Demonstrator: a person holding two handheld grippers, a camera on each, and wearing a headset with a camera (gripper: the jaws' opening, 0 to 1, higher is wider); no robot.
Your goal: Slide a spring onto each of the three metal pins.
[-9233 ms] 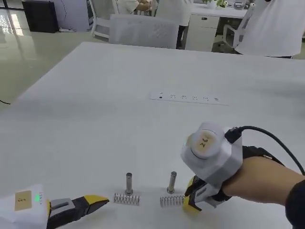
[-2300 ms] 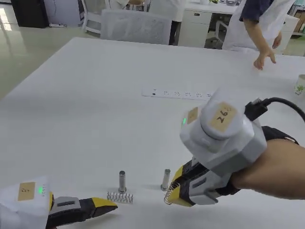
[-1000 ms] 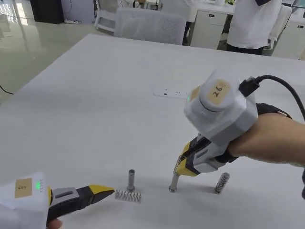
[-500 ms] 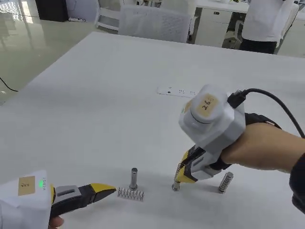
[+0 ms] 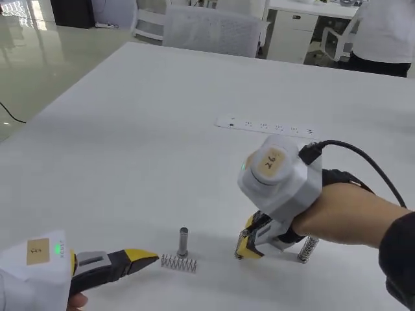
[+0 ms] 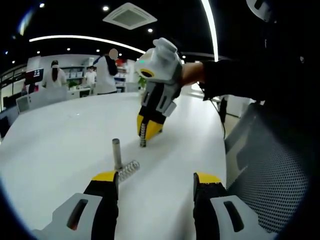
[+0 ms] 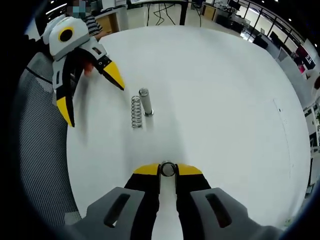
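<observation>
Count: three pins, three springs on the table [image 5: 130, 136]. The right gripper [image 5: 247, 249] is clamped on the first spring [image 6: 143, 131], threaded over the middle pin [image 6: 143, 144]. The second spring [image 5: 308, 249] sits on the right pin [image 5: 312, 240]. The left pin [image 5: 183, 240] is bare, and the third spring [image 5: 178, 263] lies just beside it. The left gripper [image 6: 155, 176] is spread and holds nothing.

Label [image 5: 269, 163] atop right gripper [image 5: 246, 249]: "26"

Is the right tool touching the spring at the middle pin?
Touching. The right gripper view shows the right tool clamped on the spring, no gap.
</observation>
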